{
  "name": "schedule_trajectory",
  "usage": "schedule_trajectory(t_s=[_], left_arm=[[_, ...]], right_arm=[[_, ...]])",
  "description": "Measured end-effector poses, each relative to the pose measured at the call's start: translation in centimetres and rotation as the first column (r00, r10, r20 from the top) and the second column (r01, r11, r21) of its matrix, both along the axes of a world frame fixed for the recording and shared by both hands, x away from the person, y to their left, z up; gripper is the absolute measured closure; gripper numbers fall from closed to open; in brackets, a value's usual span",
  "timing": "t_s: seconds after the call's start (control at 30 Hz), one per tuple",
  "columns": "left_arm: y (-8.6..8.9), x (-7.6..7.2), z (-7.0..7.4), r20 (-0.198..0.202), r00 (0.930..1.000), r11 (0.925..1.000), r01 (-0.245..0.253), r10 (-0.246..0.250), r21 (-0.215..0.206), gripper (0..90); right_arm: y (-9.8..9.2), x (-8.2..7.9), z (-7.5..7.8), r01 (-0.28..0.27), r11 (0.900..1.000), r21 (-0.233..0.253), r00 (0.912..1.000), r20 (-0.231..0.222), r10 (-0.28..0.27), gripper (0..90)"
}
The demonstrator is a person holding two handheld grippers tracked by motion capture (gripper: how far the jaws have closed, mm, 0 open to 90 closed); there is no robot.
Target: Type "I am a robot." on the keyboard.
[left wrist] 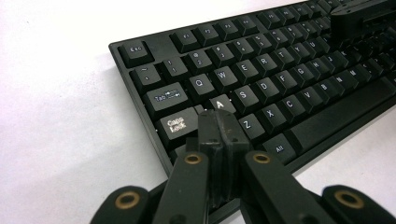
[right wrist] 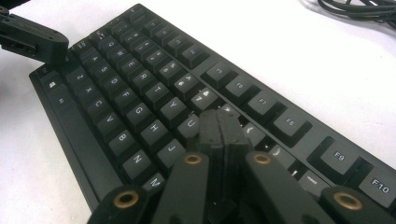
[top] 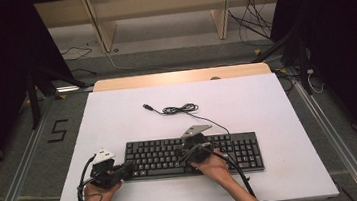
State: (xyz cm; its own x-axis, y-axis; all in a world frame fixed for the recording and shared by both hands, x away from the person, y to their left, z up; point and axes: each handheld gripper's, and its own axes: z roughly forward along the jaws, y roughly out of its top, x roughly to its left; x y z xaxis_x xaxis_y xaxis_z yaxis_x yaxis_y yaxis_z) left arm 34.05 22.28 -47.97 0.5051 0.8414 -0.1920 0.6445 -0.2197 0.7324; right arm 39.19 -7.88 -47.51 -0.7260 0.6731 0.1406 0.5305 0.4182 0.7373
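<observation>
A black keyboard (top: 242, 150) lies across the near middle of the white table (top: 118, 122). My left gripper (top: 131, 168) is at its left end. In the left gripper view its jaws (left wrist: 219, 119) are shut with nothing between them, the tips just over the keyboard (left wrist: 280, 79) between the Caps Lock and A keys. My right gripper (top: 182, 154) is over the middle of the keys. Its jaws (right wrist: 222, 116) are shut and empty too, with the tips above the keyboard (right wrist: 116, 93) near the U key.
The keyboard's black cable (top: 181, 109) lies coiled on the table behind it, the USB plug (top: 146, 106) loose at its left end. The other gripper shows at the top right (left wrist: 359, 16) of the left gripper view and at the top left (right wrist: 32, 39) of the right gripper view. A wooden shelf (top: 157, 12) stands beyond the table.
</observation>
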Motion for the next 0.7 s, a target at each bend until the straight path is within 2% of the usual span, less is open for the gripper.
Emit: schedule_trajectory(t_s=[0.7], left_arm=[[-0.07, 0.14, -0.18, -0.021, 0.9998, 0.9999, 0.002, -0.001, 0.014, 89.0]], right_arm=[[0.15, 0.09, -0.27, 0.0, 1.0, -0.008, 1.0, -0.005, 0.0, 90.0]])
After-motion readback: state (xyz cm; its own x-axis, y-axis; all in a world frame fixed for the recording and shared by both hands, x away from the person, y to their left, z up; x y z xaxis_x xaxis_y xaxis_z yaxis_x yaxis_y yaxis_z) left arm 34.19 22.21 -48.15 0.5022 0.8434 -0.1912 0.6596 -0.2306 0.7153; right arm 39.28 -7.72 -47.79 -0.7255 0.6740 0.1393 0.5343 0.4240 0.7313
